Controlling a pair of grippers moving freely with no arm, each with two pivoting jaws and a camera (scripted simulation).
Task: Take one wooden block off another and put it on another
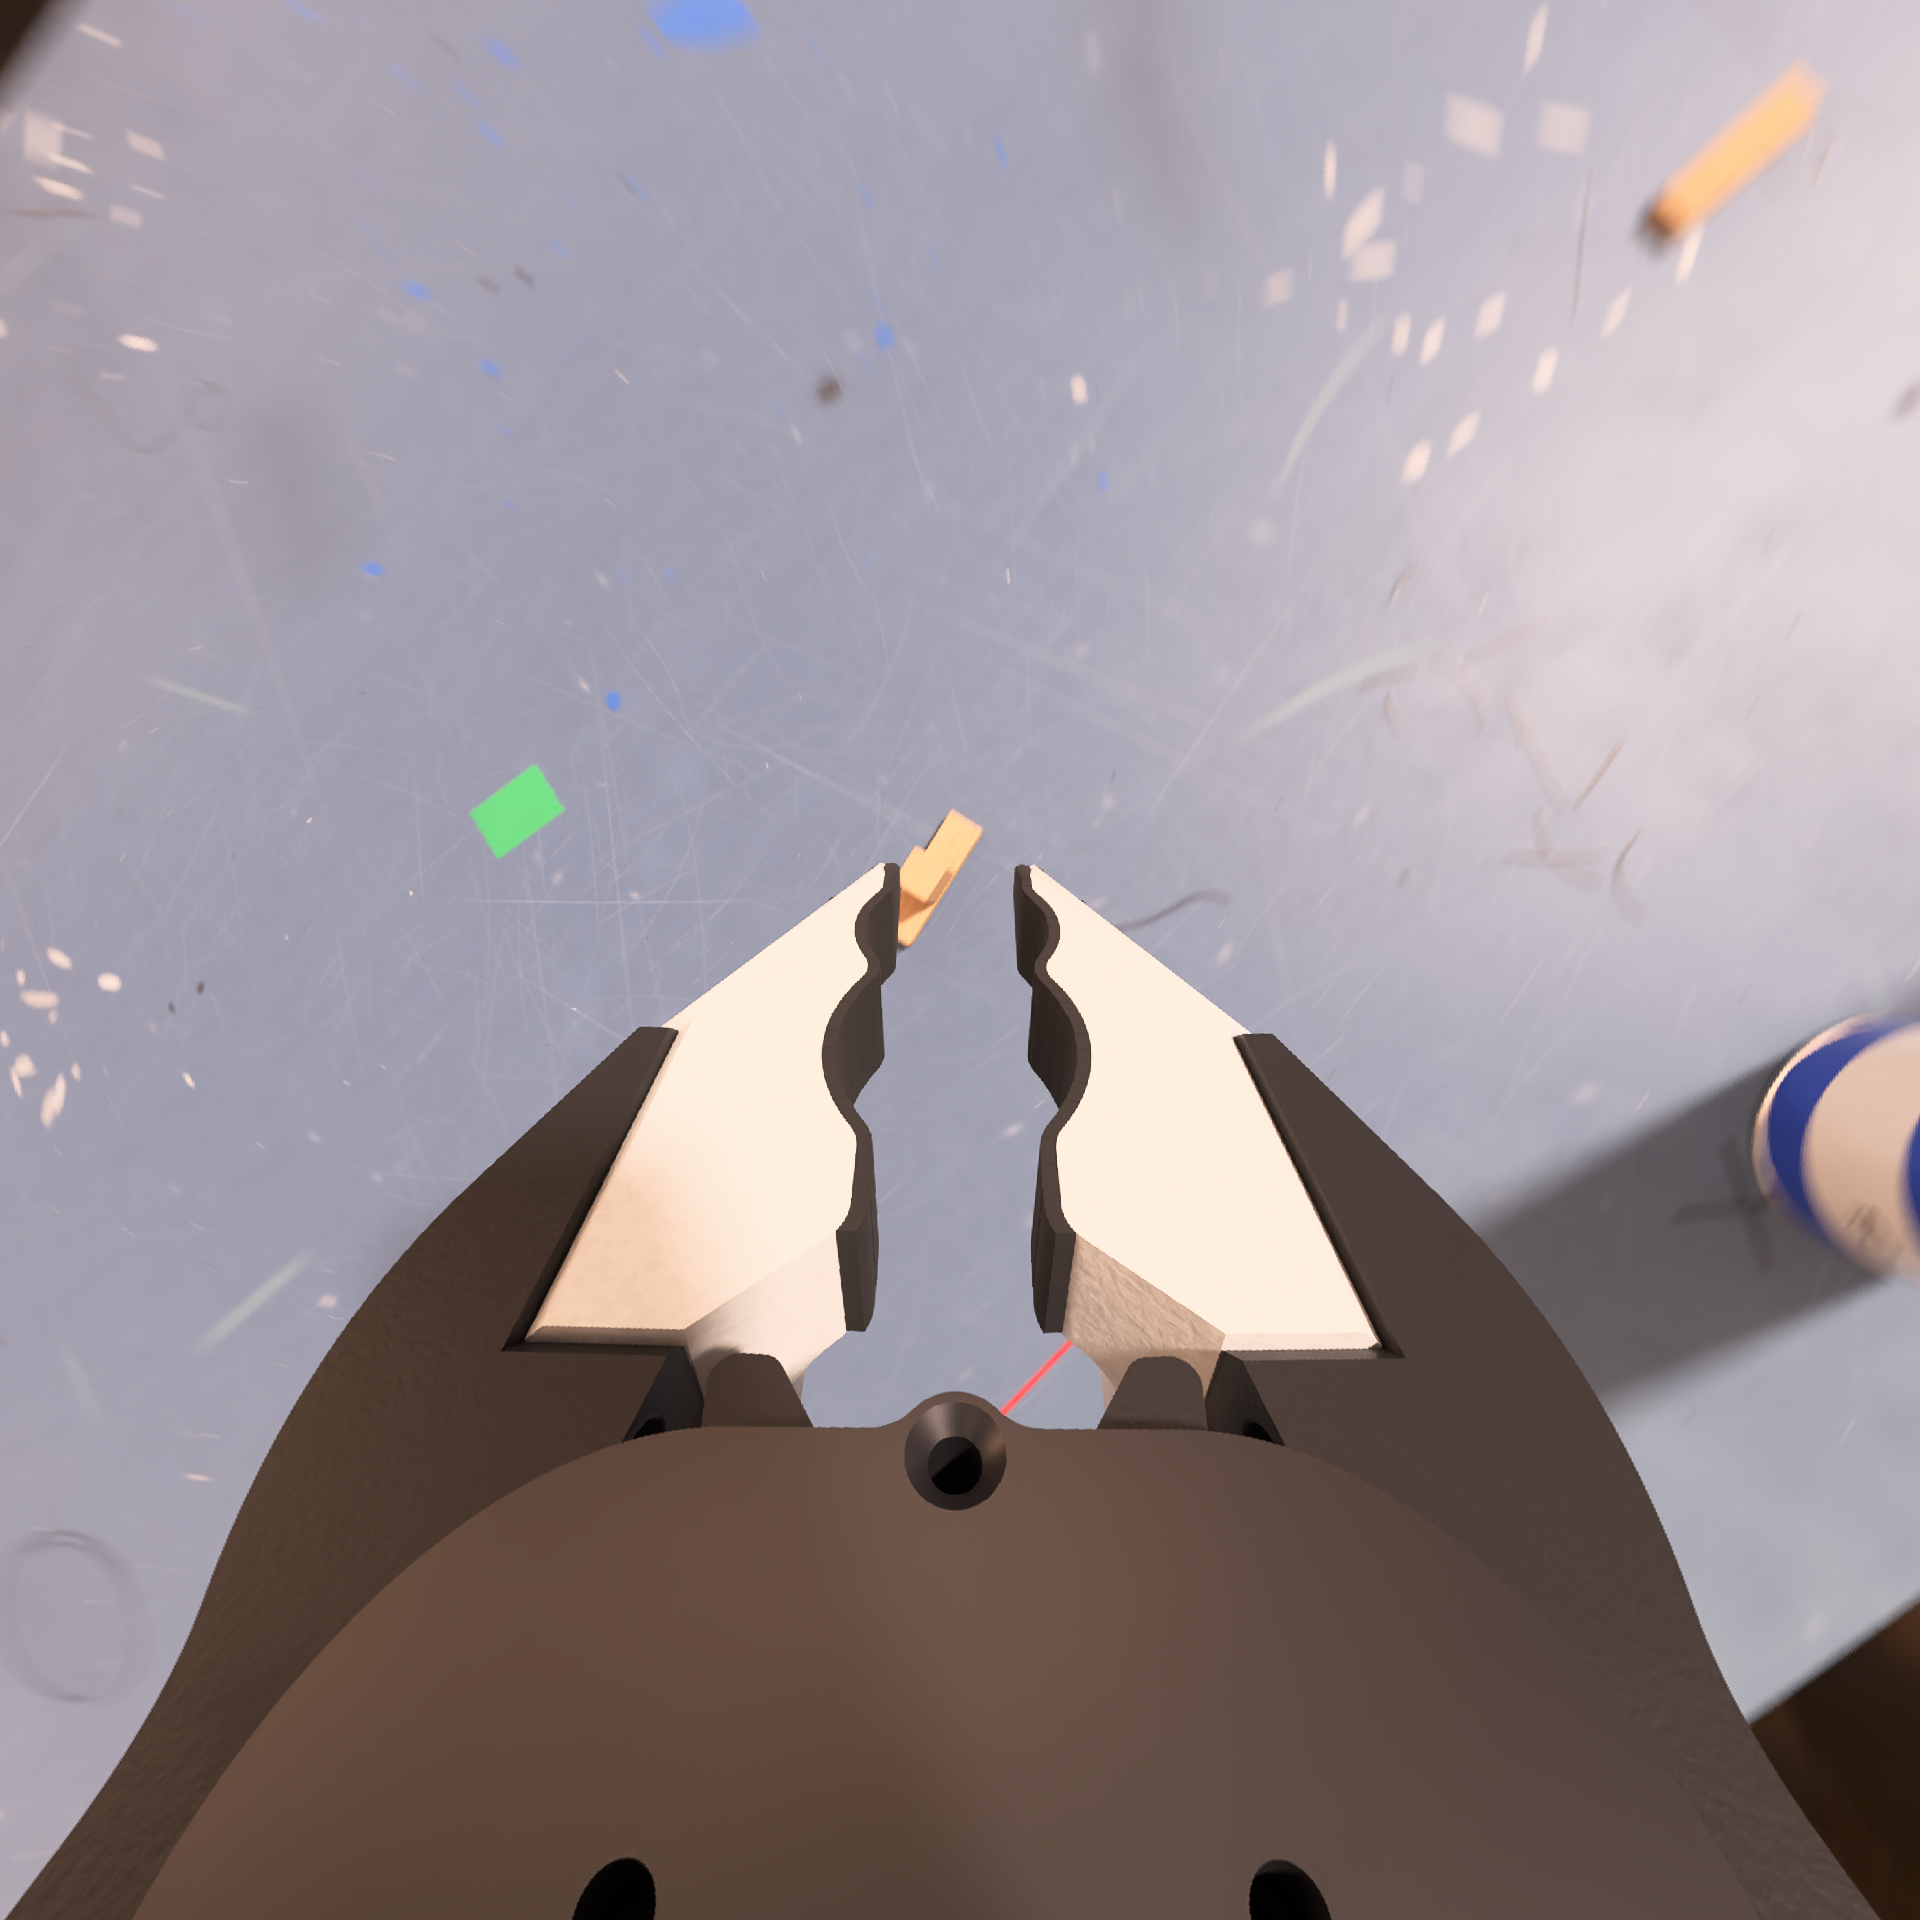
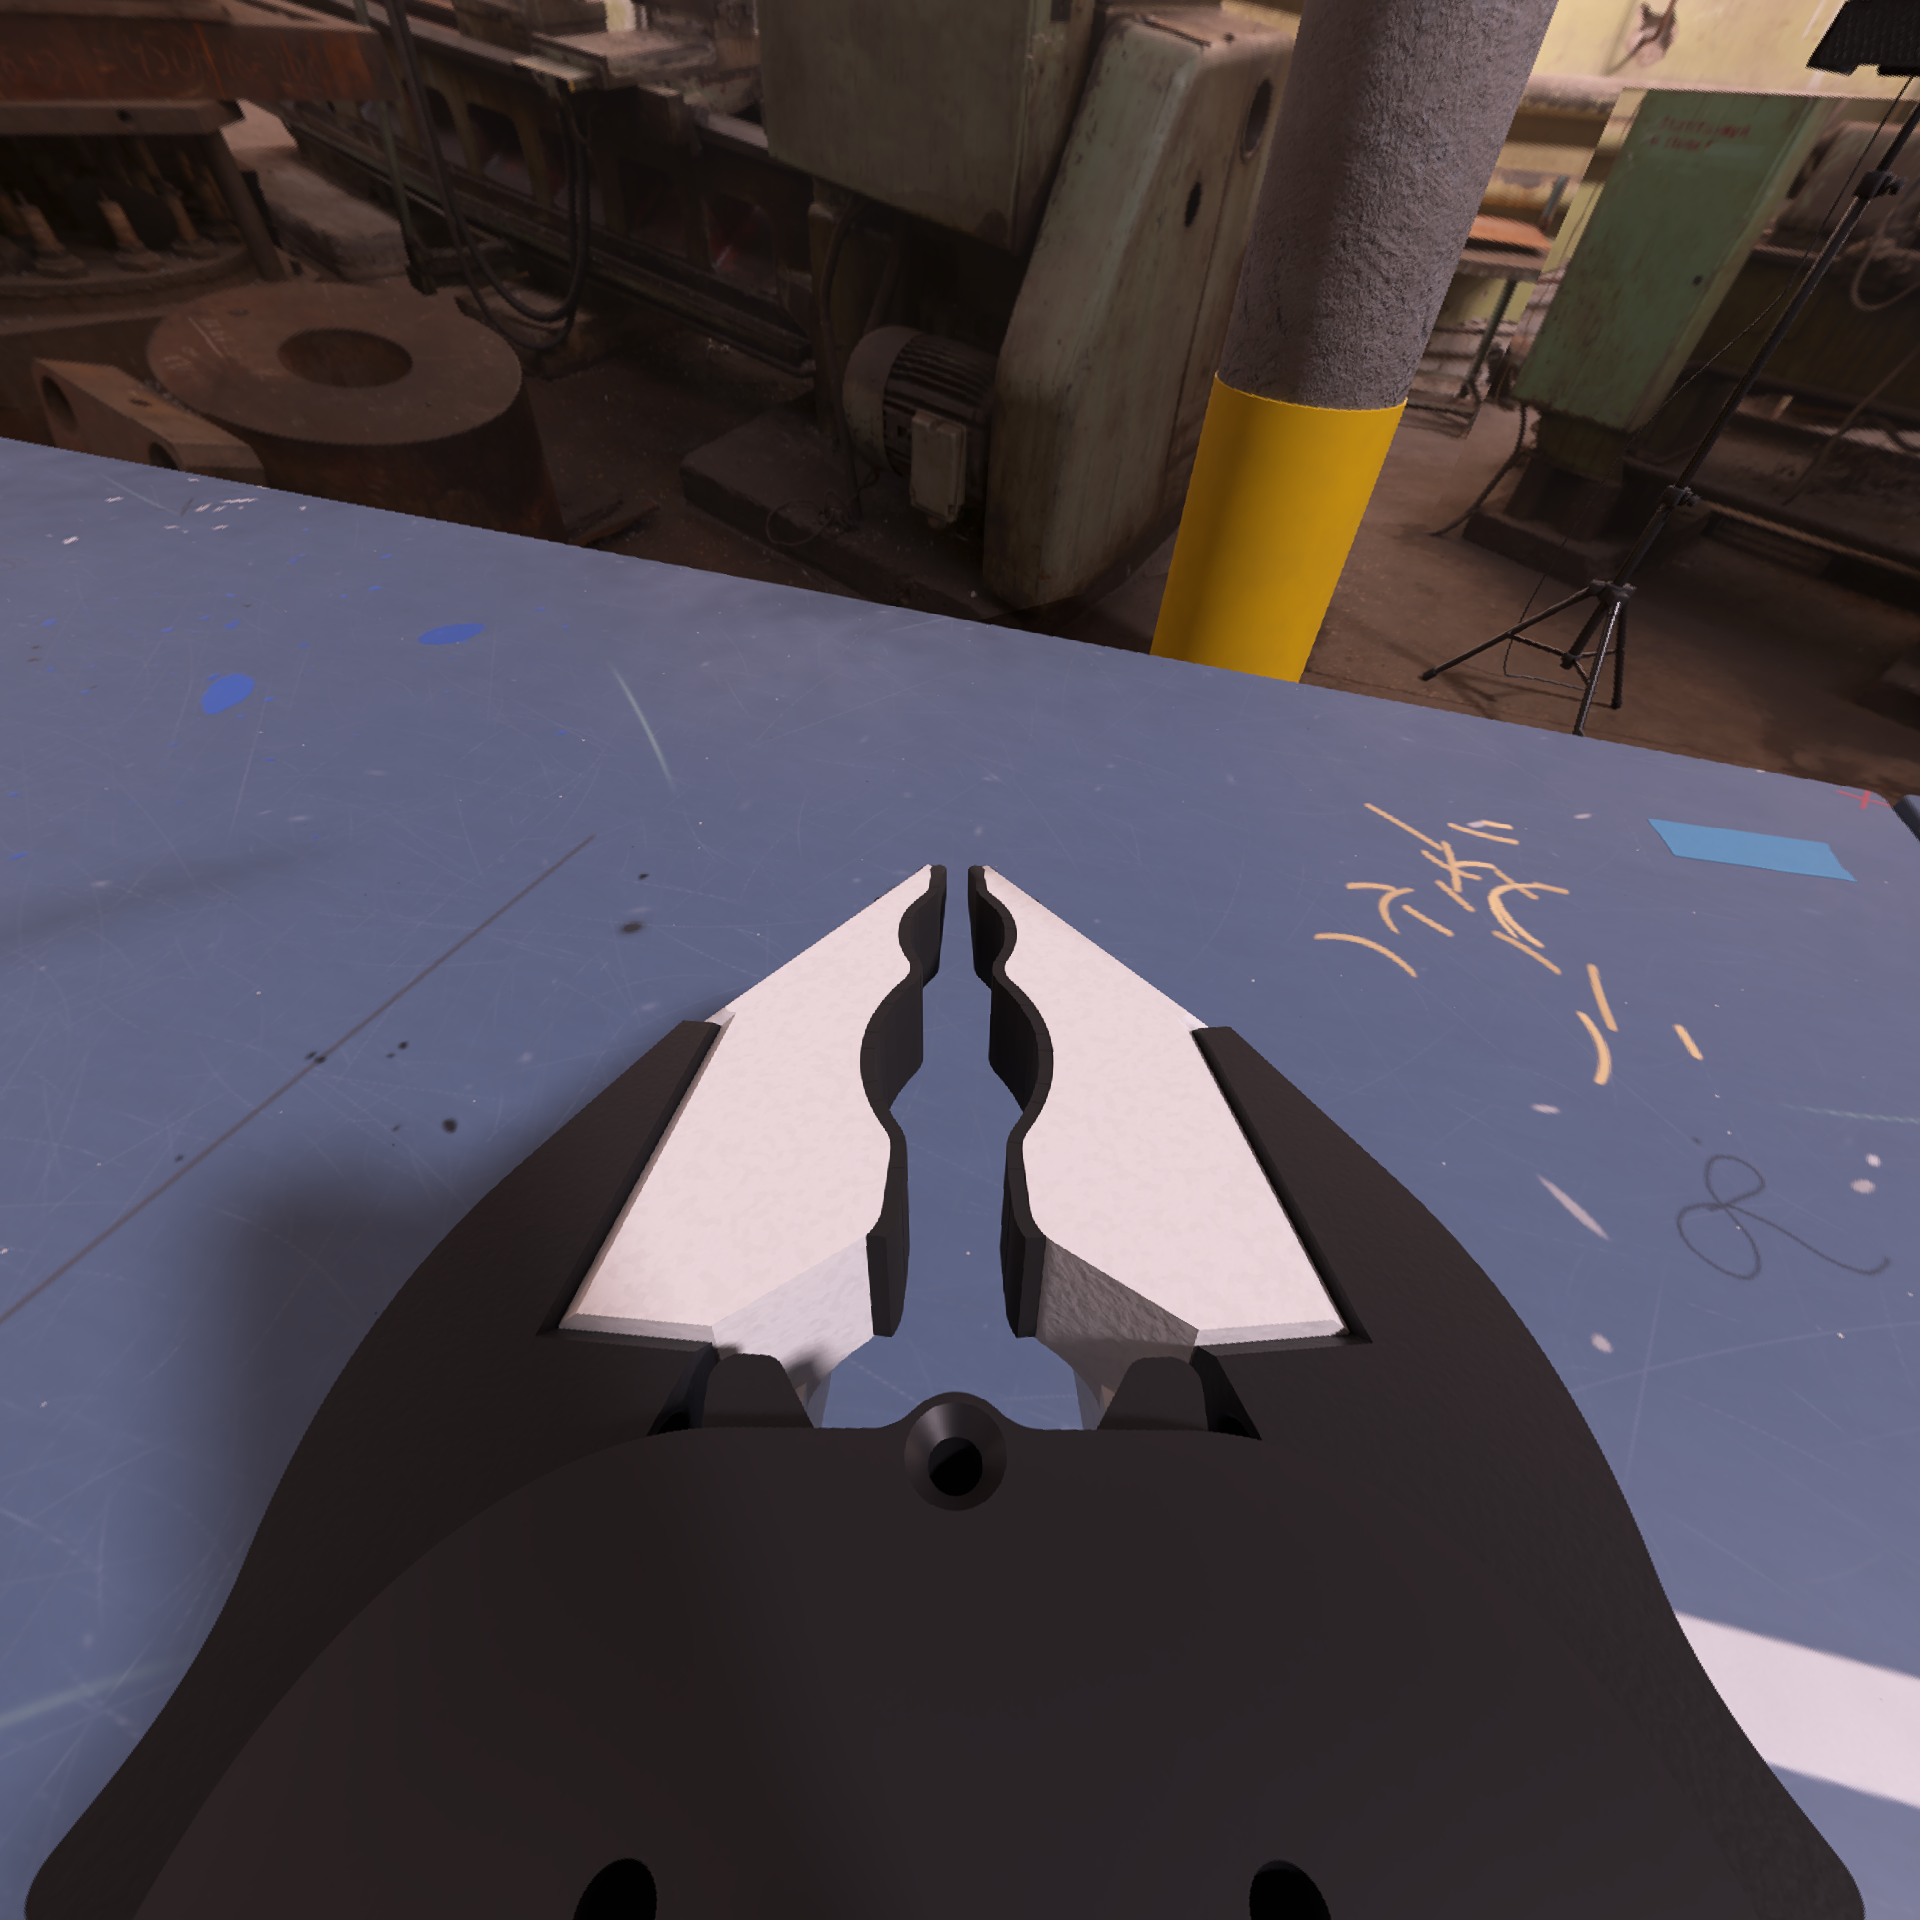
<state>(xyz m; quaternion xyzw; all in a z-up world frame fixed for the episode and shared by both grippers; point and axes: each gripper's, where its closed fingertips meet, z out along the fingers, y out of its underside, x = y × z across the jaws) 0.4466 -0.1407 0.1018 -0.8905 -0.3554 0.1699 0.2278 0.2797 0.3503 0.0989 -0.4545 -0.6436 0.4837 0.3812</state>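
**Q:** Where are the blocks, and how will they handle?

**A:** My left gripper (image 1: 954, 883) hangs high, jaws narrowly parted, empty. Far below its tips, the stacked wooden blocks (image 1: 938, 873) lie on the blue table (image 1: 1247, 623). I judge them light, stiff, graspable across the long sides. Another wooden block (image 1: 1737, 154) lies well apart.

**Q:** Any writing?

**A:** None legible. My right gripper (image 2: 956, 883) is nearly closed, empty.

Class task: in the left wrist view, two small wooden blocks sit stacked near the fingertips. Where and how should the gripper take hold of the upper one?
Probably grip the upper block across its two long side faces, coming straight down from above. It lies crosswise on the lower block, so its ends overhang. The left gripper is open, slightly right of the stack.
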